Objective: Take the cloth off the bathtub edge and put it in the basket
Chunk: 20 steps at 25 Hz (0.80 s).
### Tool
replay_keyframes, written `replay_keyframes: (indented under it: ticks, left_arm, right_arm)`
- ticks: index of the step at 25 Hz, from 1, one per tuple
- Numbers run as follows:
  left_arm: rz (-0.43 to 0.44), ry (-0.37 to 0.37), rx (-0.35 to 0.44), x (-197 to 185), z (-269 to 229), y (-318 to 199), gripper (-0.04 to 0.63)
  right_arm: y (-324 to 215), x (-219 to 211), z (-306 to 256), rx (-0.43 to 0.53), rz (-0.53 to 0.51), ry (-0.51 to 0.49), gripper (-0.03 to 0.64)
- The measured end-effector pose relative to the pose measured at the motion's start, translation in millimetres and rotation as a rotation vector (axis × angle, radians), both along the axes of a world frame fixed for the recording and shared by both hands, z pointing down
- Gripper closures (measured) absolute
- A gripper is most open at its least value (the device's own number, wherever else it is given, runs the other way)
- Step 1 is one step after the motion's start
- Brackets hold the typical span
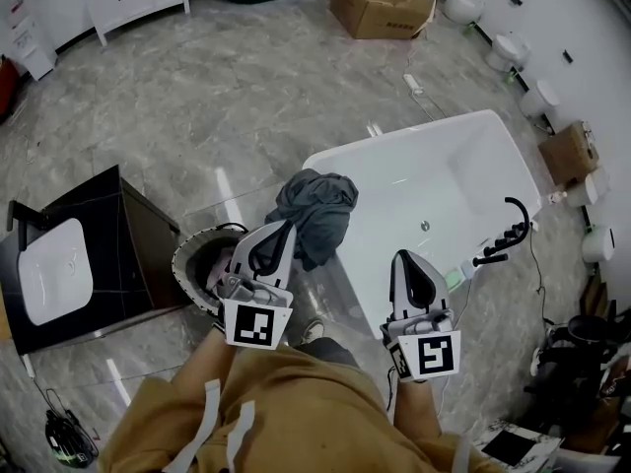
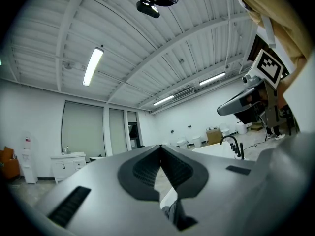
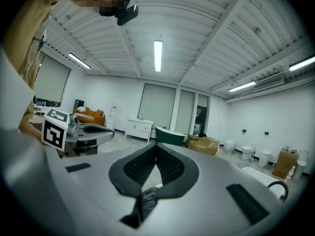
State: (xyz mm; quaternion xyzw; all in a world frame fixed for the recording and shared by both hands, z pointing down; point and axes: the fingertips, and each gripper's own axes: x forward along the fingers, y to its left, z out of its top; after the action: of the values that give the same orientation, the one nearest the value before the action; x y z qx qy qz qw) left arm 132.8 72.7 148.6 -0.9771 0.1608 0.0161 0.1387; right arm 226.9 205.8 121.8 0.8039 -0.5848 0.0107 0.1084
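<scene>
Grey marble floor [image 1: 197, 97] carries a white bathtub [image 1: 463, 180] at centre right. At mid-frame, the dark grey cloth [image 1: 317, 210] lies heaped on its left edge, with the basket [image 1: 180, 269] lower left of it. The left tongs [image 1: 288, 227] are clenched empty at the cloth's edge. The right tongs [image 1: 402, 257] are clenched empty over the tub's near rim.

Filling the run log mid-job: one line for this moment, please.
cloth: draped on bathtub edge | basket: on floor | left gripper: jaws shut, beside cloth | right gripper: jaws shut, near bathtub rim
</scene>
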Motion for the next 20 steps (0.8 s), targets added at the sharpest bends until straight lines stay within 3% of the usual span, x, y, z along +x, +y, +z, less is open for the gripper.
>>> replay_keyframes:
  ticks: [8, 11, 16, 20]
  left_arm:
    - [-0.066, -0.034, -0.01, 31, 3, -4, 0.592]
    - [-0.083, -0.056, 0.038, 45, 9, -5, 0.591]
    - [-0.141, -0.11, 0.076, 47, 33, -28, 0.592]
    - [-0.162, -0.145, 0.074, 51, 55, -42, 0.592]
  right_arm:
    - [-10, 40, 15, -0.005, -0.069, -0.038, 0.612]
    - [-15, 62, 33, -0.03, -0.082, -0.036, 0.612]
    - [-40, 73, 95, -0.138, -0.159, -0.016, 0.611]
    - [-64, 80, 152, -0.239, -0.2, -0.056, 0.608]
